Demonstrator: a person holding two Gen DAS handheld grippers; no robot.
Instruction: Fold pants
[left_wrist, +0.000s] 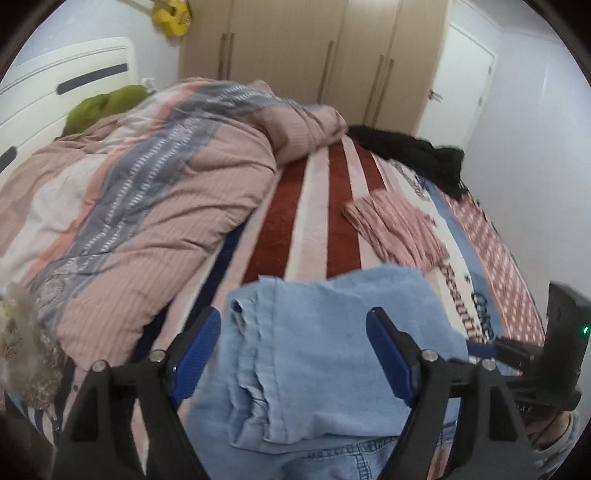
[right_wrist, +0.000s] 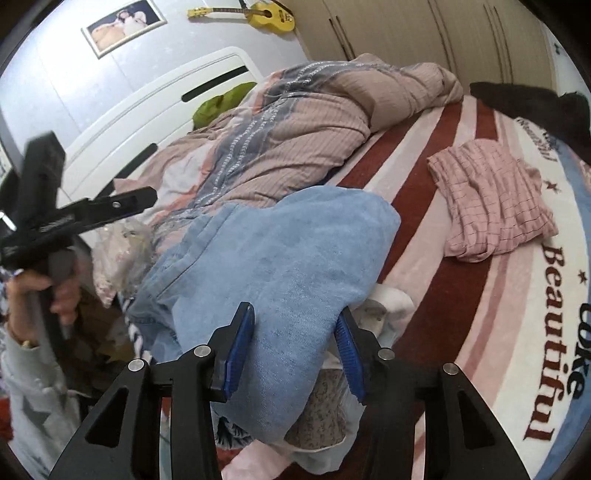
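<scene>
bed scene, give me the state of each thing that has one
jeans: folded into a bundle, between both grippers
left gripper: open, fingers either side of the jeans
right gripper: open, fingers straddling the jeans
pink checked garment: folded, lying flat on the blanket
duvet: bunched up
wardrobe doors: closed

Left claw (jaws apart) over jeans.

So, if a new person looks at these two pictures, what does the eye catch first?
First the light blue jeans, lying bunched between the blue fingers of the left tool and the right tool, both open. Behind them lies a red-and-pink striped blanket with a folded pink checked garment on it. A yellow guitar hangs on the wall.
</scene>
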